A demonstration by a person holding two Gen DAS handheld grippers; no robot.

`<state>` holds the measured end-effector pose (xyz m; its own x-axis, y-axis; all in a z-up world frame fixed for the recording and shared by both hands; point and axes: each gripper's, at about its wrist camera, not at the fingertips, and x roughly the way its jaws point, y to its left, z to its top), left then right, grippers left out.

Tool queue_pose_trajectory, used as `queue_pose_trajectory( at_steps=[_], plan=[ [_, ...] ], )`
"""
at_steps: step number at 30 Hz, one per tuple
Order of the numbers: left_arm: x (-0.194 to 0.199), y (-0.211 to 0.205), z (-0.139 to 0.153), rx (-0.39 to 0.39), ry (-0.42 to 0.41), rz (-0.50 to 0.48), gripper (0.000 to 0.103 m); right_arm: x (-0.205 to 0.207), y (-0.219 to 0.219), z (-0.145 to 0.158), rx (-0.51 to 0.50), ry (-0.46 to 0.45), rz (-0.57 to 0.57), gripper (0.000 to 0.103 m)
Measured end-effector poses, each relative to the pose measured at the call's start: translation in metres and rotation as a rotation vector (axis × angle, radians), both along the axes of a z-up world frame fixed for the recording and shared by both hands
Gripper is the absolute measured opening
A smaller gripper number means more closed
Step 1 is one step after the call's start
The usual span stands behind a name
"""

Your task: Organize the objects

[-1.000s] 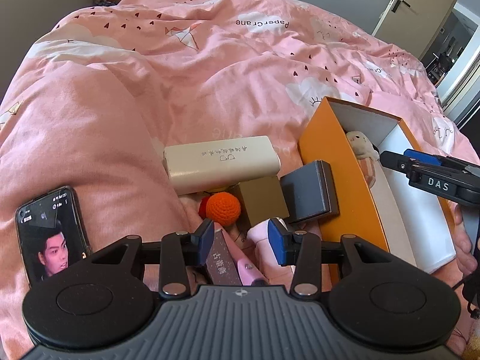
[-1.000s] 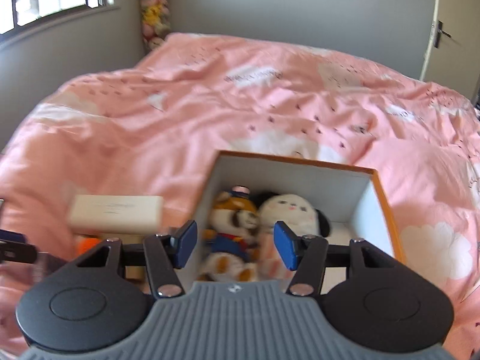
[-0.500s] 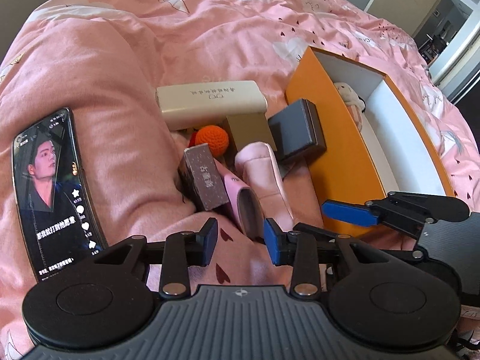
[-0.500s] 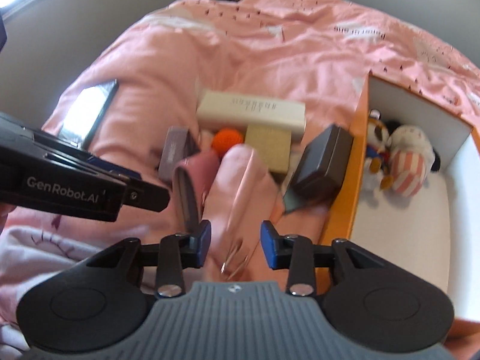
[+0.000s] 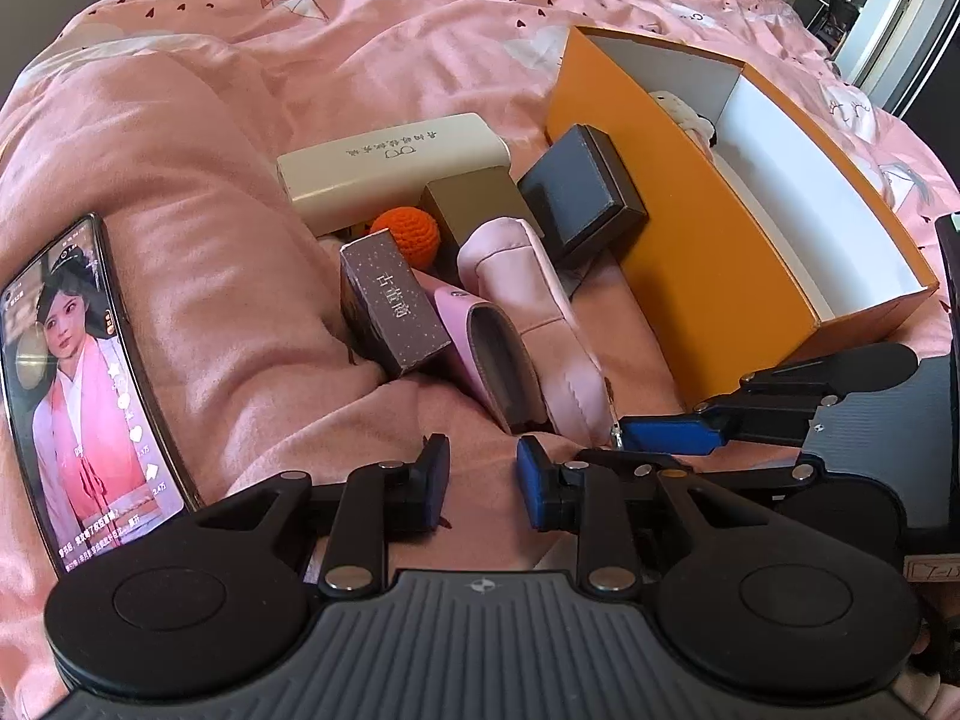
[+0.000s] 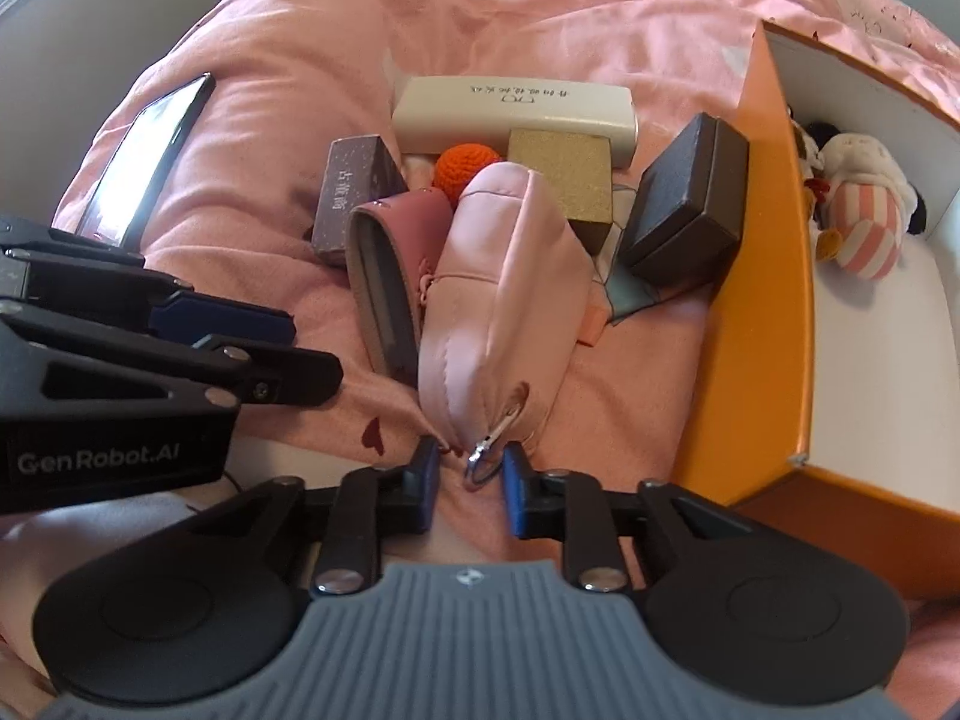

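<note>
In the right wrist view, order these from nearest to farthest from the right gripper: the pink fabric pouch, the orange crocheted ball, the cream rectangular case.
From the right gripper:
1. Pink fabric pouch, straight ahead; its metal ring sits between the fingertips.
2. Orange crocheted ball, past the pouch's far end.
3. Cream rectangular case, lying crosswise beyond the ball.

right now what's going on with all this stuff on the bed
A person with two handheld grippers is sorting small items on a pink duvet into an orange cardboard box, which already holds plush toys. The right gripper is open around the metal ring of a pale pink fabric pouch. The left gripper hovers open and empty nearby.
</note>
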<state>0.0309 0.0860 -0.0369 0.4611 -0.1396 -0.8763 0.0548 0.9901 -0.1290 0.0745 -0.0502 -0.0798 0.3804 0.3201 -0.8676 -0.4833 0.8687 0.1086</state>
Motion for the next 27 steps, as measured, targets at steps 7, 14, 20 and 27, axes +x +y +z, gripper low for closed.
queue_pose_trajectory(
  at_steps=[7, 14, 20, 27],
  plan=[
    [-0.003, 0.000, 0.010, -0.033, -0.068, -0.019, 0.031, -0.007, -0.008, 0.035, -0.002, -0.136, -0.039, 0.002],
    [-0.005, -0.001, 0.018, -0.066, -0.122, -0.052, 0.031, -0.009, -0.015, 0.071, 0.070, -0.213, -0.063, 0.002],
    [-0.005, -0.007, 0.025, -0.093, -0.161, -0.080, 0.032, 0.005, -0.007, 0.088, 0.093, -0.274, -0.089, 0.002],
    [0.006, -0.011, 0.022, -0.153, -0.202, -0.056, 0.040, 0.040, -0.001, 0.063, 0.109, -0.241, -0.136, 0.002]
  ],
)
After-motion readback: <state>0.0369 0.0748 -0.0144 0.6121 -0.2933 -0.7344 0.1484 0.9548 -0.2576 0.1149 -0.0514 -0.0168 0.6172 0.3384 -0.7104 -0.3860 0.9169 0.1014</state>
